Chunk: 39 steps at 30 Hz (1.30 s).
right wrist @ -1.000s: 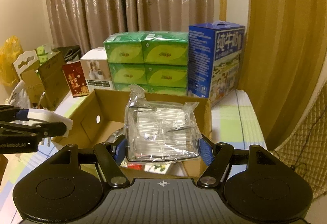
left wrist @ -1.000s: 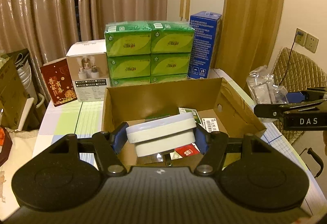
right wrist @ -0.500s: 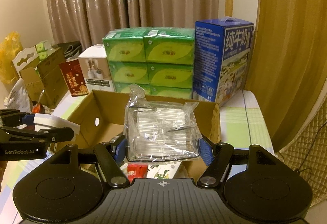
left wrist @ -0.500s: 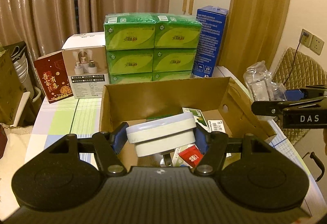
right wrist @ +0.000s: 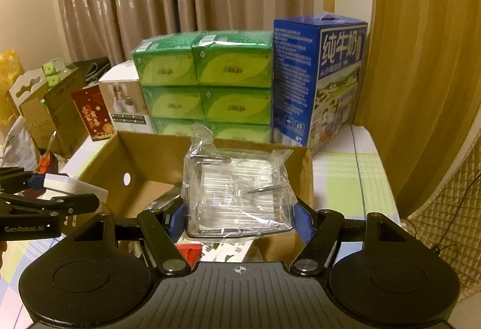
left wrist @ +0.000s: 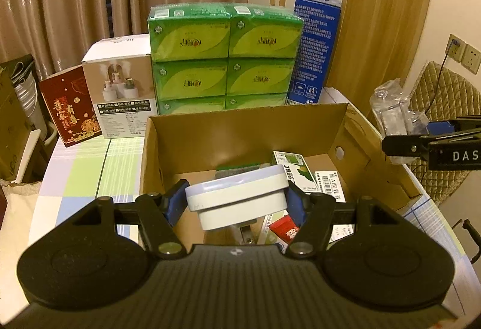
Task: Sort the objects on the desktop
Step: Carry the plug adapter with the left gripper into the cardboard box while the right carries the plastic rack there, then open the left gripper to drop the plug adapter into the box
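Cardboard box [left wrist: 246, 130]: L gripper [left wrist: 236, 198] clamps smooth white puck [left wrist: 237, 196]; R gripper [right wrist: 239, 216] clamps crinkly clear pack [right wrist: 237, 193].

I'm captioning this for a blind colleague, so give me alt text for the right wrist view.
The right gripper is shut on a clear plastic packet, held over an open cardboard box on a checked tablecloth. Behind the box stand stacked green tissue packs and a blue milk carton; at left, the left gripper holds a white object.
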{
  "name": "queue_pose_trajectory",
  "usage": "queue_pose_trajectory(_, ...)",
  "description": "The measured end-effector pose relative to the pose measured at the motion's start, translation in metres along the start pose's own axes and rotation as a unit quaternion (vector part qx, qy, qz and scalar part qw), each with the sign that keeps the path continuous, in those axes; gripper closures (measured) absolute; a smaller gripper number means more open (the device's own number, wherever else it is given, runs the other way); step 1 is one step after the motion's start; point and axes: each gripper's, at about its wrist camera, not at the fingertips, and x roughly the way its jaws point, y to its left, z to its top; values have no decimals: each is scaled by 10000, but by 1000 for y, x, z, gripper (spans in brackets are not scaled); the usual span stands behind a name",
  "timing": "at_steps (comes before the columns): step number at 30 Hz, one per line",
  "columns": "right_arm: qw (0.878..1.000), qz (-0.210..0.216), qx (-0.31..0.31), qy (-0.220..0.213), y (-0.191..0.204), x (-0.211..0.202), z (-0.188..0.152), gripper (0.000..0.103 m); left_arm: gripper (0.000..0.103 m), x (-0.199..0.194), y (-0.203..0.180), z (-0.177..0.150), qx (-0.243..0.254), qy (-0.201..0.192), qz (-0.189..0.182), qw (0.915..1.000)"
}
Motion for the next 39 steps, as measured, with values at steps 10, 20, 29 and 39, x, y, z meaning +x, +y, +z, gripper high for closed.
queue_pose_trajectory(10,9999,49,-87,96,7,17,0,36,40,15,2,1,70,136,14,9999)
queue_pose_trajectory(20,9998,56,-166,117,10,25,3,36,40,27,6,3,77,222,9,9997)
queue_pose_trajectory(29,9997,59,-194,141,11,31,4,36,40,33,9,5,46,252,-9,9997)
queue_pose_trajectory(39,9996,51,-221,183,14,38,3,36,32,43,11,9,-157,236,-44,9996)
